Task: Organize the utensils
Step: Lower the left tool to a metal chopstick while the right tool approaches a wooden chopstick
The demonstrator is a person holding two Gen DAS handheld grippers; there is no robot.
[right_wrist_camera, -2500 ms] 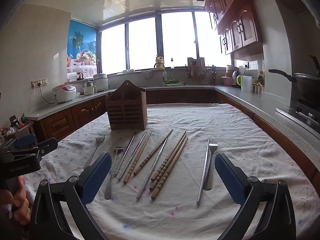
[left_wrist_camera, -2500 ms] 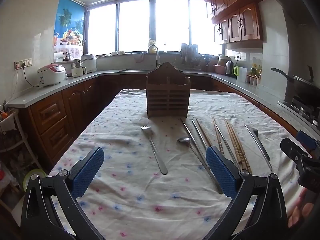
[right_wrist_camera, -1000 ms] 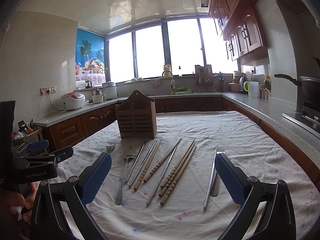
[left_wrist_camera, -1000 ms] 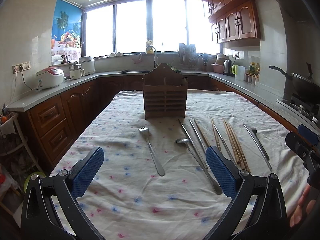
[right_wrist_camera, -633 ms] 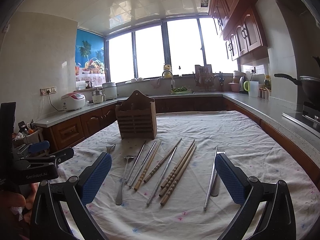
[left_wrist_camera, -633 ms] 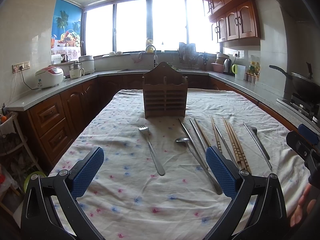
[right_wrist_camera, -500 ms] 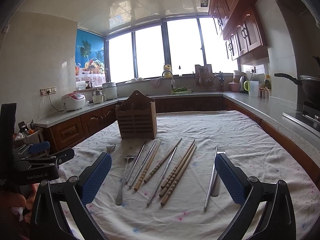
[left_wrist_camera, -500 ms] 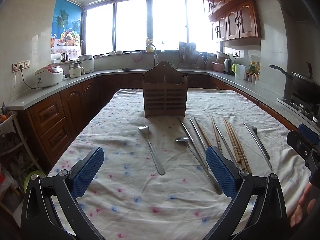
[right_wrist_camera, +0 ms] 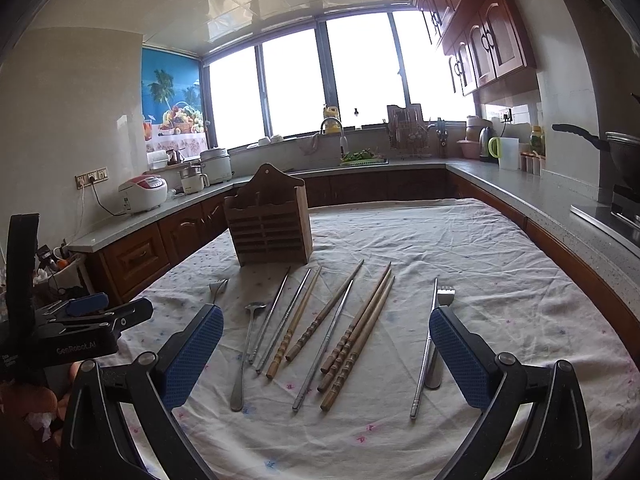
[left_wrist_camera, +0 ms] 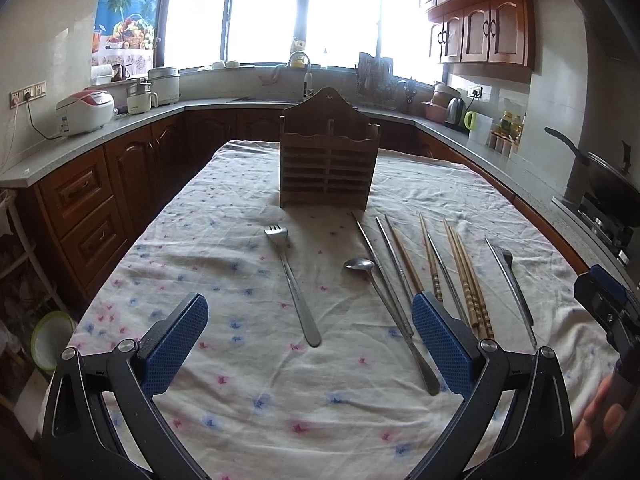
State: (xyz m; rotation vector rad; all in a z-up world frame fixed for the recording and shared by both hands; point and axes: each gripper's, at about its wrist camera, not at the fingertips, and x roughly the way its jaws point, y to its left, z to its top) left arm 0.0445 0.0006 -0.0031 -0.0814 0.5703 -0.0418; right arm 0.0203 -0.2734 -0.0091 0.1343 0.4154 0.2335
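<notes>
You hadn't started: both jaws stood released, every steel and wooden utensil (right_wrist_camera: 352, 328) lay outside the slatted wooden holder (left_wrist_camera: 329, 160).

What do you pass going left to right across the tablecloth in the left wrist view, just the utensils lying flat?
Fork → spoon → two metal chopsticks → wooden chopstick → bundle of wooden chopsticks → the metal pieces farthest right, too overlapped to separate.

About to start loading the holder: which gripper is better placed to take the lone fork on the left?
Left. The fork lies between the open left gripper's fingers; the right gripper faces the chopsticks.
</notes>
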